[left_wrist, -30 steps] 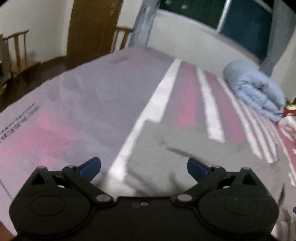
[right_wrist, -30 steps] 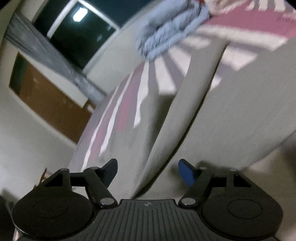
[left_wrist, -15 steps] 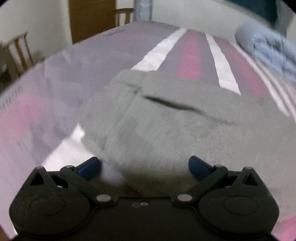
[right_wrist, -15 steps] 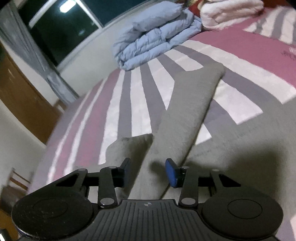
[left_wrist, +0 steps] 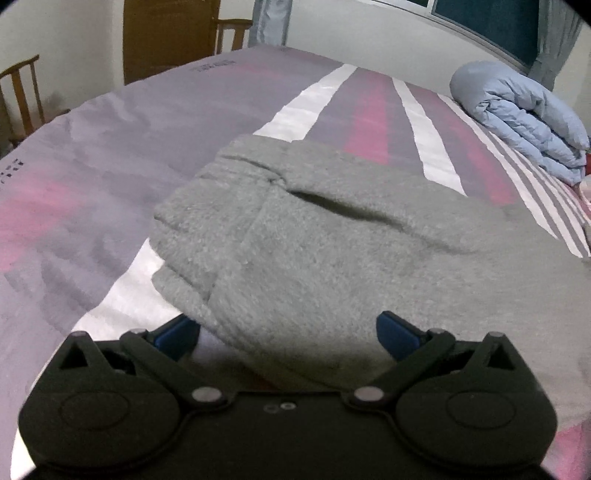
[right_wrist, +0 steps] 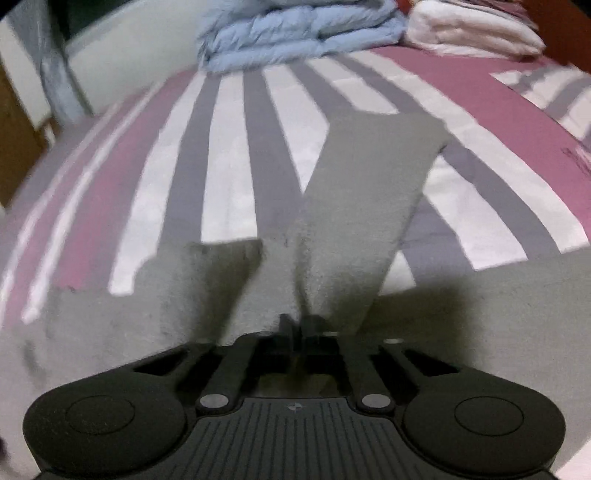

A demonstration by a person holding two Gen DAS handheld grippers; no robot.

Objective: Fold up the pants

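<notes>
Grey fleece pants (left_wrist: 332, 251) lie on the striped bed, waistband end at the left with a pocket slit showing. My left gripper (left_wrist: 288, 332) is open, its blue fingertips straddling the near edge of the waist fabric. In the right wrist view the pants (right_wrist: 369, 192) show one leg stretching away and a folded grey part at the left. My right gripper (right_wrist: 301, 326) is shut on a ridge of the grey pants fabric where the leg begins.
The bed sheet (left_wrist: 92, 184) has pink, grey and white stripes. A folded light-blue duvet (left_wrist: 517, 118) lies at the far right by the window; it shows in the right wrist view (right_wrist: 295, 33) next to a white folded blanket (right_wrist: 472, 29). Wooden chairs (left_wrist: 22, 96) stand beyond the bed.
My left gripper has come down close to the pants' waist end and stays open. My right gripper has closed from wide open onto the pants fabric at the leg.
</notes>
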